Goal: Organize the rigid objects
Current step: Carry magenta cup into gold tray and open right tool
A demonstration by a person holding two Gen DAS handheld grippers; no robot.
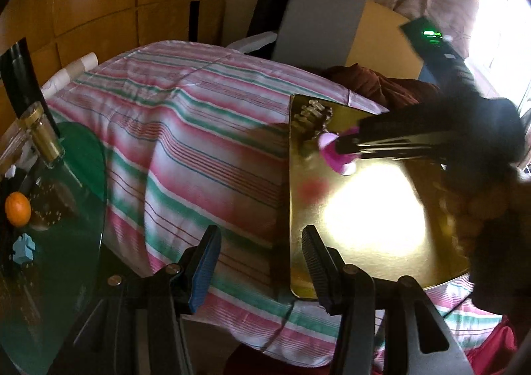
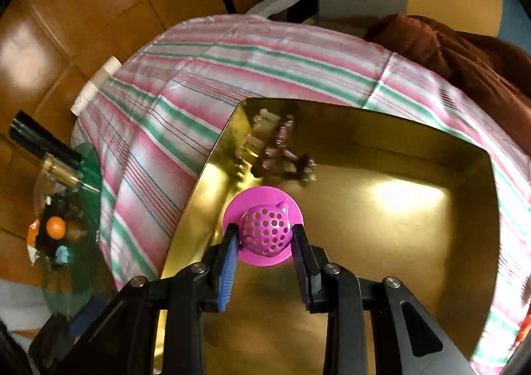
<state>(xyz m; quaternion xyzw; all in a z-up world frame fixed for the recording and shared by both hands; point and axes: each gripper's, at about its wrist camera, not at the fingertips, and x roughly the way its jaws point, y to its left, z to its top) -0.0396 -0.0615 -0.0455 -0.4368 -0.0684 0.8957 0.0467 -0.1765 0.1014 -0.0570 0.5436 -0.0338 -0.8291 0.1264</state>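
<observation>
The right gripper [image 2: 265, 235] is over the gold tray [image 2: 381, 209] with its jaws clamped on a pink perforated strainer [image 2: 265, 230], and the danger here is the grip itself: the pads pinch the rounded dome from either side, and a curved, smooth plastic shell like that could squirt out if the squeeze eases unevenly or the hand tilts. The tray floor looks slick and mirror-bright, so a drop might send the strainer skating toward the small figurines [image 2: 282, 149] heaped in the far left corner and scatter them. The tray sits on a soft striped bedspread [image 2: 199, 82], so a hard push down could rock it too. The strainer is bright magenta, a holed half-ball with a wide flat rim under it, glossy and stiff-looking; whether it touches the tray floor yet I can't tell. The left gripper [image 1: 262, 262] hangs by the tray's near edge, jaws apart, nothing between them.
</observation>
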